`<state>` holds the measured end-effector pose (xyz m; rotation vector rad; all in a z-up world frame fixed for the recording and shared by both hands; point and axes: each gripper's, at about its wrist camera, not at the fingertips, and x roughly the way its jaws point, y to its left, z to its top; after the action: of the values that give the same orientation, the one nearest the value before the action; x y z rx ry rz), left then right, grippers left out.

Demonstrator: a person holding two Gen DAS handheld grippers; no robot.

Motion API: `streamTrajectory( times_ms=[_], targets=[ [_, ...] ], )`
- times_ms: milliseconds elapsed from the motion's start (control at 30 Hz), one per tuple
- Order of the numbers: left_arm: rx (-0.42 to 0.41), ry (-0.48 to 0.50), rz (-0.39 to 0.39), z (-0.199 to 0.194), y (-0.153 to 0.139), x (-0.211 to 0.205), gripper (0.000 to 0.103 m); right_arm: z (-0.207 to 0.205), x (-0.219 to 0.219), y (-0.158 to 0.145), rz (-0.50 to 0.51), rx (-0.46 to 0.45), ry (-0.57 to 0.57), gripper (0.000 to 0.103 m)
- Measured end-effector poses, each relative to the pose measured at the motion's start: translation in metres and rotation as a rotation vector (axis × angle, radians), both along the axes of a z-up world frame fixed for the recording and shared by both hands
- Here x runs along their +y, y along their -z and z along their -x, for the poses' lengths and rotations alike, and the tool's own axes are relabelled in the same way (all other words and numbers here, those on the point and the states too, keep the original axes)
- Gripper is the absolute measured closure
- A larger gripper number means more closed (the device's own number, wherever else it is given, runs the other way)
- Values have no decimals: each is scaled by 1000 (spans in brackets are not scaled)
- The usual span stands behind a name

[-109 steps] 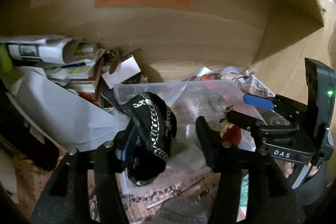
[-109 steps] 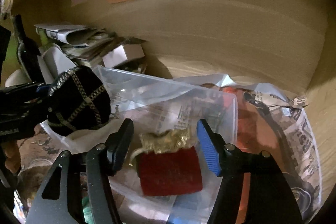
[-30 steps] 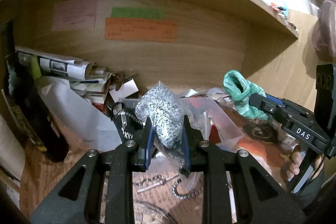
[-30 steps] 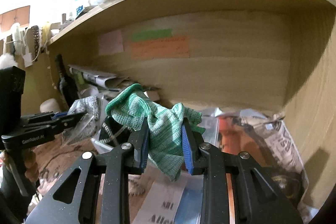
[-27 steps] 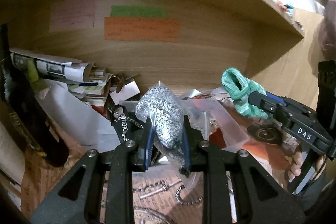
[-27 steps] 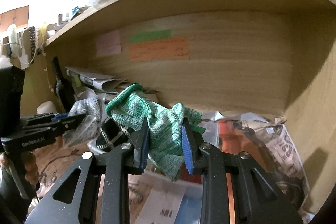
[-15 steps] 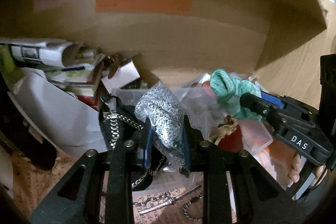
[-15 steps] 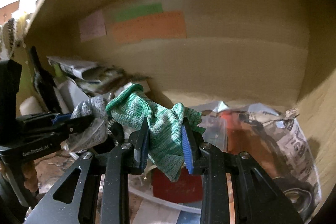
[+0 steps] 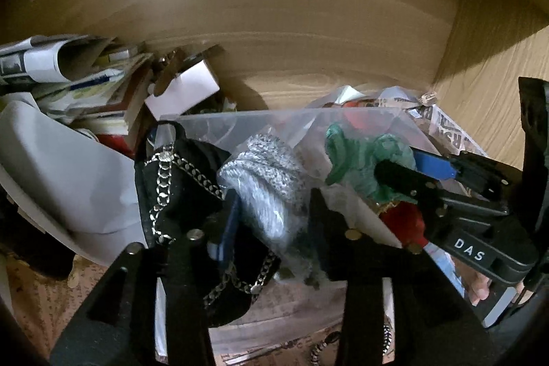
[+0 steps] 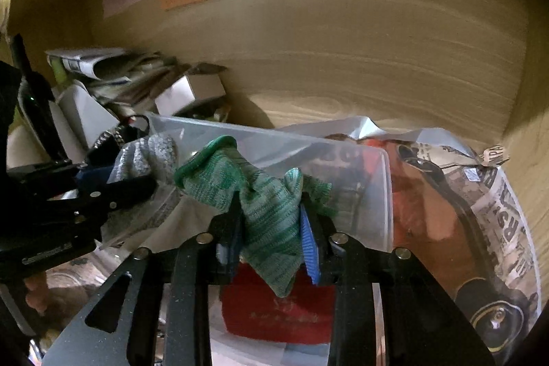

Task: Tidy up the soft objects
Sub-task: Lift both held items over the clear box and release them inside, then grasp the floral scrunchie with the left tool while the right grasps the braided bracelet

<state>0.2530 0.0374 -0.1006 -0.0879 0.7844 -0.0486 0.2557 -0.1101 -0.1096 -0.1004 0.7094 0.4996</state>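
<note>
A: Both hands have come down toward the clear plastic bin (image 10: pixel 384 180) at the back of the desk since a second ago, and both sets of jaws have just been opening.

B: With something between them?

A: Yes. The left gripper (image 9: pixel 271 222) has the grey knit bundle (image 9: pixel 271 180) in its crinkly wrap between its fingers; there is a visible gap on the right side, so it looks let go or nearly so. The right gripper (image 10: pixel 271 225) has the green knit cloth (image 10: pixel 260 194) between its pads, which have loosened; whether they press on it I cannot tell.

B: How far along is the job?

A: The black pouch with chain trim (image 9: pixel 178 180) lies over the bin's left edge and a red cloth (image 10: pixel 278 307) lies on the bin floor near its front. I judge the grey and green pieces are just being dropped in; letting go and pulling clear is left.

B: Which way do they lie?

A: The grey bundle runs lengthwise from the fingers up toward the desk's back wall. The green cloth hangs mostly upright, its rolled cuff up and left, its tail pointing down over the red cloth.
</note>
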Motion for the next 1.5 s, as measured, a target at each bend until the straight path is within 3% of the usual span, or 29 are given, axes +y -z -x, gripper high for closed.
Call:
streamTrajectory(
  times_ms=[100,167,300,400,567,800,1000,1233,1500],
  targets=[
    [7,5,13,4,-2,0,54,-2,0,2,13,7,11,61],
    [1,13,23,8,-6,1,43,-1,-2,0,13,2,17,52],
    [-46,9,30,27,-22,1,32,7,-7,-13,1,-32,24,37],
    [-97,8,25,46,-39,2,25,19,-11,-26,-14,-70,23,30],
    [-178,-9,15,82,-66,5,2,46,-18,-45,-48,-125,5,21],
    [-191,-12,-39,134,-67,-3,0,94,-29,-56,-70,-180,-19,14],
    [-115,-2,-45,166,-34,-13,0,129,-43,-45,-82,-182,-15,8],
    [-1,4,-10,191,19,-25,0,155,-52,-18,-102,-95,-13,8],
    [89,-10,47,206,57,-23,0,171,-50,12,-76,-8,-26,8]
  ],
)
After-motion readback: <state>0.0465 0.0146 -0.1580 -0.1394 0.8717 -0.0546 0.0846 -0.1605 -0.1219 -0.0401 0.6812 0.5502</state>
